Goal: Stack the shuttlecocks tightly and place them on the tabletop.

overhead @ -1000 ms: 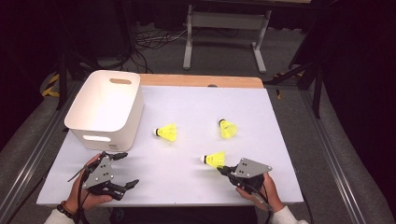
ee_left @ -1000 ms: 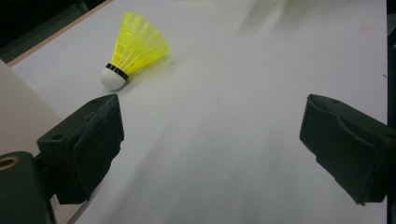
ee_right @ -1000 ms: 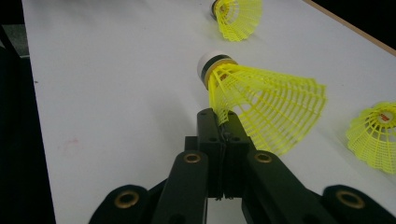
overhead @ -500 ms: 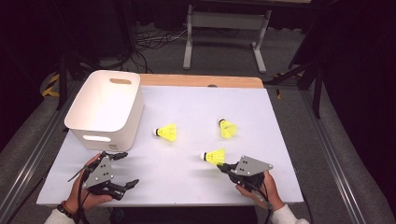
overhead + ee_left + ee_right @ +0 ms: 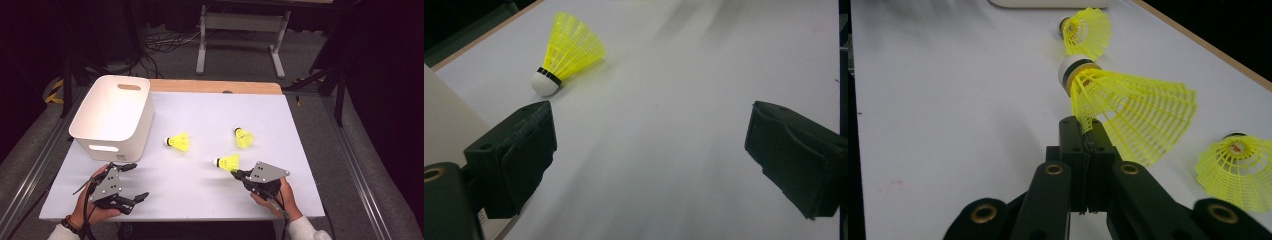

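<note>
Three shuttlecocks outside the bin (image 5: 112, 117): near shuttlecock (image 5: 227, 162), lower centre, clamped by its skirt in right gripper (image 5: 239, 175); left gripper (image 5: 131, 181) spread wide, empty; none binned yet.

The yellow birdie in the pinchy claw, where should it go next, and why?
Probably lift it and carry it toward the white bin. The right gripper is already shut on the nearest shuttlecock by its skirt edge, and the bin stands open at the table's far left.

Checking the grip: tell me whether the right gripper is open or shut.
Shut: the right gripper pinches the skirt edge of the nearest shuttlecock, jaws pressed together.
</note>
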{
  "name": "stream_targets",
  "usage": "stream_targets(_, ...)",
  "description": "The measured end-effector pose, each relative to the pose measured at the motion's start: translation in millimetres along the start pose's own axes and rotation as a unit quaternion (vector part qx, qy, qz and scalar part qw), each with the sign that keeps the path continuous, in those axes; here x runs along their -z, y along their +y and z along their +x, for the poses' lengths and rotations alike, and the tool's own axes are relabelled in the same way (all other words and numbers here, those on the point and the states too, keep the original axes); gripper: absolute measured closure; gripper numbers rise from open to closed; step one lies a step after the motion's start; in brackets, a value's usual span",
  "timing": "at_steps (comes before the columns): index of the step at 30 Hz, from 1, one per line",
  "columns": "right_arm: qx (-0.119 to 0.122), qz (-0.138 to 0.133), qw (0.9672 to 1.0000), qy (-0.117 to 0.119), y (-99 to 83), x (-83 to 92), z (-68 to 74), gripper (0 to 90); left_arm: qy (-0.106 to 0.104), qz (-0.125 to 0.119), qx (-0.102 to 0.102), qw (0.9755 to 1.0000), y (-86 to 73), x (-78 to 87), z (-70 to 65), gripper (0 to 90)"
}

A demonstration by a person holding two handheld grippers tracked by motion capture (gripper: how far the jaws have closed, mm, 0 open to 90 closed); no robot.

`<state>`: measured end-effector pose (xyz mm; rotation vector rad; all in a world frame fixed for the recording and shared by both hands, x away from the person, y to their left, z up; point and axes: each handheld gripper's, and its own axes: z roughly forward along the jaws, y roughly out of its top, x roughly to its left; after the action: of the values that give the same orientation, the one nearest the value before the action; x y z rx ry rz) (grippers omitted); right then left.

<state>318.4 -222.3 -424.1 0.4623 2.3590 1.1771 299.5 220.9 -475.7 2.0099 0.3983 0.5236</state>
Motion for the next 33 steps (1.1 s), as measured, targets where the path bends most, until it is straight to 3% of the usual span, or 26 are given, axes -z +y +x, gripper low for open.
stream_targets(10, 0.009, -0.002, 1.0000, -0.002, 13.8, -20.0, -10.1, 89.7, 0.000, -0.001, 0.001, 1.0000, -0.4, 0.4, 0.2, 7.2)
stream_targets(24, 0.020, 0.010, 0.9997, 0.005, 35.1, -66.7, -17.8, 89.7, -0.002, -0.002, 0.001, 1.0000, -0.9, 1.4, 0.5, 7.2)
stream_targets(33, 0.012, 0.023, 0.9996, 0.009, 40.5, -94.1, -23.1, 89.7, -0.004, -0.003, 0.002, 1.0000, -1.2, 1.5, 0.7, 7.2)
